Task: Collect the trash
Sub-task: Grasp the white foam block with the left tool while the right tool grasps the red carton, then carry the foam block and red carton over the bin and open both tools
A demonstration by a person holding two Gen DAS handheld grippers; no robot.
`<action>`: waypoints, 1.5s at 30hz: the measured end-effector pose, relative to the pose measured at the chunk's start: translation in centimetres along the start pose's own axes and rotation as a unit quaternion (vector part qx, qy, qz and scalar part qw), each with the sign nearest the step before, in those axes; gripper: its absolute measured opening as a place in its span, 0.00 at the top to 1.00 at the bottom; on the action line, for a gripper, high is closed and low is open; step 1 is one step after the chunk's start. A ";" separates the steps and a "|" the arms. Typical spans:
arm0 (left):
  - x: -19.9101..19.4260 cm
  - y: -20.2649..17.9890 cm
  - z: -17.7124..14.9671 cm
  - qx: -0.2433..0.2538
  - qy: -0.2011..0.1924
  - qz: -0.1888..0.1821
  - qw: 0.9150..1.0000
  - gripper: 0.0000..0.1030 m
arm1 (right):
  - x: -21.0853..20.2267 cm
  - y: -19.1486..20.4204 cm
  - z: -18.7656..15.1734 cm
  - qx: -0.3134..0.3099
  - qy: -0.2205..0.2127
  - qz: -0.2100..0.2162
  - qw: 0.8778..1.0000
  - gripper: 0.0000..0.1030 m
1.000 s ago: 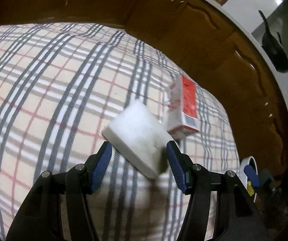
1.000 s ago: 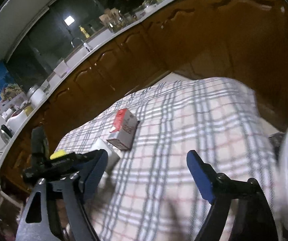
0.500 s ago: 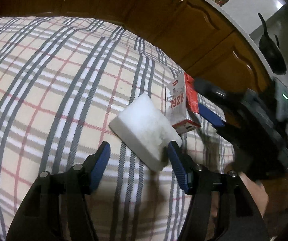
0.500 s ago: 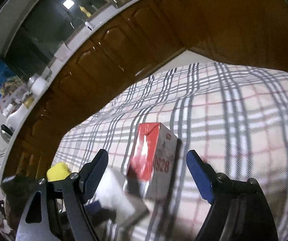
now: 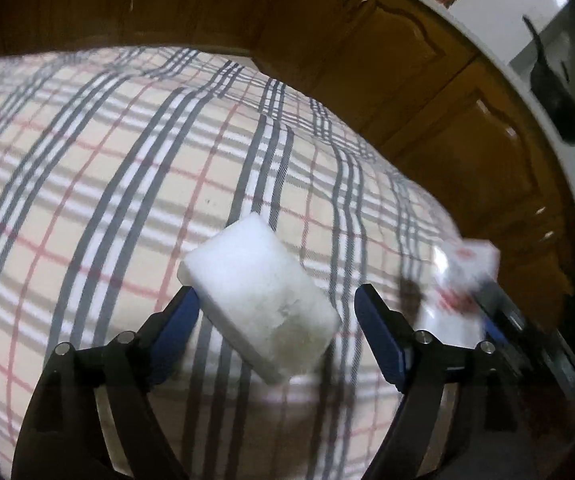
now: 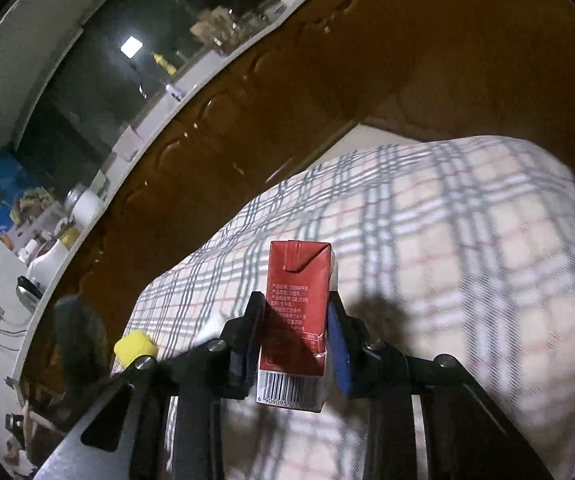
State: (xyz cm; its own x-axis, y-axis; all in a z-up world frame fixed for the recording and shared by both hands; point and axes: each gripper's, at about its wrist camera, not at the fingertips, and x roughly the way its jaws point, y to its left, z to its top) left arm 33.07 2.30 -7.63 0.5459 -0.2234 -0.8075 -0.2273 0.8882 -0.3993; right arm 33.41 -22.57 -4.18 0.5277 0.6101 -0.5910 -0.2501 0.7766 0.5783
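A white foam block (image 5: 259, 300) lies on the plaid tablecloth (image 5: 127, 168), between the spread blue fingers of my left gripper (image 5: 275, 312), which is open around it. My right gripper (image 6: 295, 332) is shut on a red and white milk carton (image 6: 297, 308) and holds it above the cloth. The carton shows blurred at the right of the left wrist view (image 5: 461, 280). A small part of the white block shows behind the right gripper's left finger (image 6: 211, 326).
A yellow object (image 6: 135, 346) sits at the table's left edge in the right wrist view. Brown wooden cabinets (image 5: 407, 60) run close behind the table under a white counter (image 6: 175, 92) with kitchen items. A dark pan (image 5: 555, 96) hangs at the right.
My right gripper reached the carton, shut on it and lifted it off the cloth to the right. My left gripper stayed open around the white block.
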 end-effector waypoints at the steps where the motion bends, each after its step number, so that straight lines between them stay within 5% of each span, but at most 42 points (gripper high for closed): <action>1: 0.3 -0.5 0.0 0.012 -0.004 0.014 1.000 0.21 | -0.7 -0.4 -0.3 0.002 0.000 0.000 1.000 0.70; 3: 0.6 -1.3 -0.3 0.040 -0.017 0.034 0.999 0.24 | -2.5 -1.4 -1.3 0.003 -0.001 -0.007 1.000 0.70; 4: 0.5 -1.6 -0.4 0.052 -0.022 0.040 0.998 0.39 | -3.1 -1.8 -1.6 0.006 -0.002 -0.011 1.000 0.70; 5: 0.5 -1.9 -0.6 0.066 -0.023 0.046 0.997 0.43 | -4.0 -2.4 -2.0 0.011 -0.003 -0.012 1.000 0.70; 8: -0.2 -2.0 -1.1 0.076 -0.023 0.009 0.997 0.47 | -6.0 -3.5 -2.7 0.022 -0.017 -0.022 0.999 0.70; 16: -4.7 -6.4 -5.9 0.160 -0.033 -0.068 0.984 0.48 | -10.2 -4.1 -4.9 0.022 -0.045 -0.031 0.998 0.70; 30: -8.1 -13.5 -13.3 0.240 -0.011 -0.142 0.960 0.48 | -16.2 -4.7 -8.5 0.025 -0.087 -0.069 0.994 0.70; 45: -9.1 -20.7 -17.5 0.305 0.002 -0.175 0.936 0.48 | -23.6 -7.4 -10.7 0.053 -0.157 -0.113 0.980 0.70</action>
State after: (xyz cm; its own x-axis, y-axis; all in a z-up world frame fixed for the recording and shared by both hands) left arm 18.65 -21.08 0.38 0.4964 -0.5448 -0.6758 0.4695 0.8234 -0.3189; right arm 14.11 -41.03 -0.59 0.7877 0.3328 -0.5185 -0.0216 0.8559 0.5167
